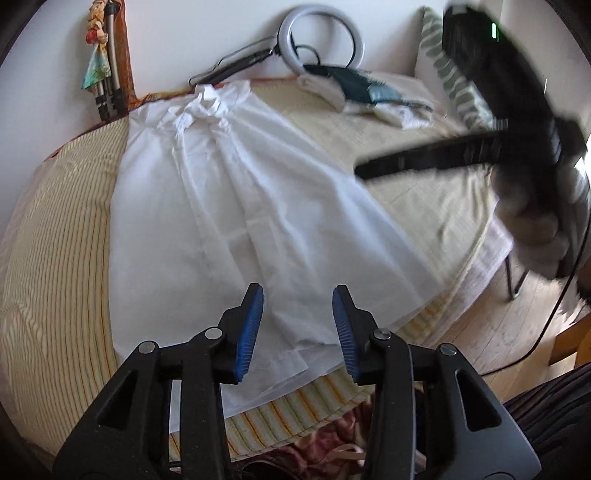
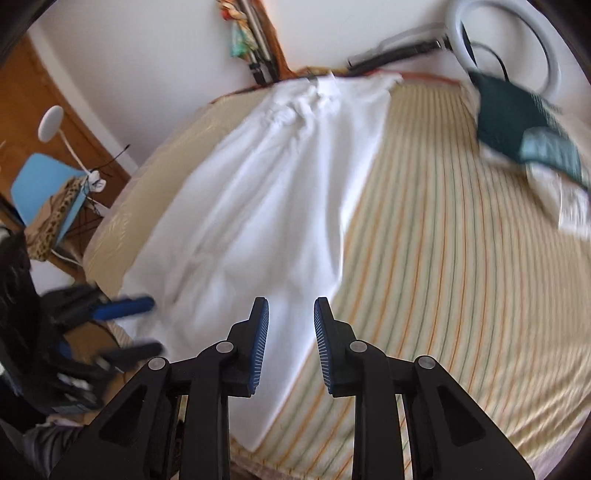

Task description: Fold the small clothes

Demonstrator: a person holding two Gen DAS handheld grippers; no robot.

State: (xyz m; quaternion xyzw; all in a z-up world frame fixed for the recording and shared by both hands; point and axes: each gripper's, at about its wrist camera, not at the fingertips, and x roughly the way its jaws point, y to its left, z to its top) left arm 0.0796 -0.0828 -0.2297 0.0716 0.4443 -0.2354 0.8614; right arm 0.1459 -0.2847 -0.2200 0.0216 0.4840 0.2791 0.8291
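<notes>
Through the left wrist camera we see the white shirt [image 1: 236, 206] spread flat, collar toward the wall, on the striped bed cover [image 1: 55, 258]; laid out that way, we judge, so its edges can be picked up for a fold. Our left gripper [image 1: 298, 332] hangs above the hem with its blue pads [image 1: 251, 332] spread and nothing between them. The right gripper [image 1: 424, 158] crosses the upper right as a dark blur, so from here we cannot tell how its jaws stand. A ring light [image 1: 321, 35] leans on the wall behind a teal and white pile of cloth [image 1: 365, 92].

Through the right wrist camera the shirt [image 2: 266, 192] runs from the wall down under our right gripper [image 2: 291, 347], whose fingers stand apart and empty over the shirt's near corner. The left gripper [image 2: 122, 328] is smeared at the left edge, and the shirt's far sleeve is lost in glare.
</notes>
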